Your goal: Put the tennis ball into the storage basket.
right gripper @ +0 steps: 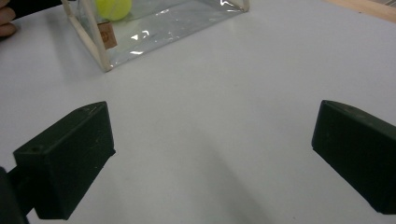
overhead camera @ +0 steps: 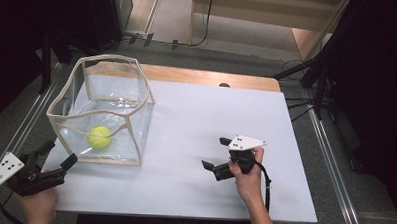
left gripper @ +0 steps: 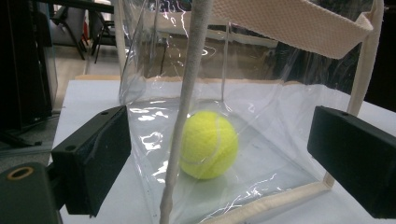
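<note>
— Yellow-green tennis ball [overhead camera: 99, 137]: where does it sit?
— On the floor of the clear plastic tote bag [overhead camera: 136, 115] with cream webbing trim, near the bag's front wall. In the high view the bag stands upright and open at the table's 9 o'clock edge.
— And the left gripper [overhead camera: 61, 156]?
— At about 7 o'clock from the bag, just outside its front corner. Its jaws are spread wide with nothing between them. In the left gripper view they frame the ball [left gripper: 208, 145] through the plastic, with a cream corner seam [left gripper: 187, 107] running up in front of it.
— The right gripper [overhead camera: 216, 153]?
— Well apart from the bag, at its 4 o'clock, over the bare white tabletop [overhead camera: 193, 192]. It is also released, jaws gaping and empty, pointing toward the bag [right gripper: 154, 25].
</note>
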Demonstrator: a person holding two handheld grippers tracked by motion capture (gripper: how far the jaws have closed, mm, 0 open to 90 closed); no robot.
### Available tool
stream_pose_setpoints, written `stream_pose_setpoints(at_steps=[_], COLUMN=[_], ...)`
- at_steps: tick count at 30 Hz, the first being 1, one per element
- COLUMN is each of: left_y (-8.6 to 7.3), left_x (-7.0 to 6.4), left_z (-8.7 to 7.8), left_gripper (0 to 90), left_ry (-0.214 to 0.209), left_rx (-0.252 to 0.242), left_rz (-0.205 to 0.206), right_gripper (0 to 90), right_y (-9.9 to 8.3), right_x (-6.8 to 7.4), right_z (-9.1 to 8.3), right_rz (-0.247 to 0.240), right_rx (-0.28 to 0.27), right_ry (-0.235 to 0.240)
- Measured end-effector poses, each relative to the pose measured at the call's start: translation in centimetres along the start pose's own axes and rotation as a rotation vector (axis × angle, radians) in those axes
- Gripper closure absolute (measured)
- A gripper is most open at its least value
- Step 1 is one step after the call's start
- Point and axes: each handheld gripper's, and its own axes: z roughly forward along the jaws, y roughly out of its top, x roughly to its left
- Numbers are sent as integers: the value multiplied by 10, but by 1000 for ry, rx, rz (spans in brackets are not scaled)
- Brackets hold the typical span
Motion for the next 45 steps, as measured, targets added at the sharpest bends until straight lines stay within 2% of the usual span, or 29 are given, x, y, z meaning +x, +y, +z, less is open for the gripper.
stream_pose_setpoints(at_steps=[16, 18, 34, 45], left_y=[0, 0, 0, 0], left_x=[-1, -1, 0, 1], left_z=[0, 0, 0, -1], left_gripper=[65, 65, 65, 65], left_ry=[1, 2, -2, -4], left_rx=[4, 3, -1, -4], left_rz=[6, 4, -1, -3], right_gripper=[0, 0, 0, 0], right_y=[-35, -39, -60, -81], right_x=[-18, -19, -36, -50], right_z=[-32, -36, -70, -93], right_rz=[54, 74, 124, 172], right_rx=[-21, -24, -87, -131], right_ry=[-76, -81, -153, -210])
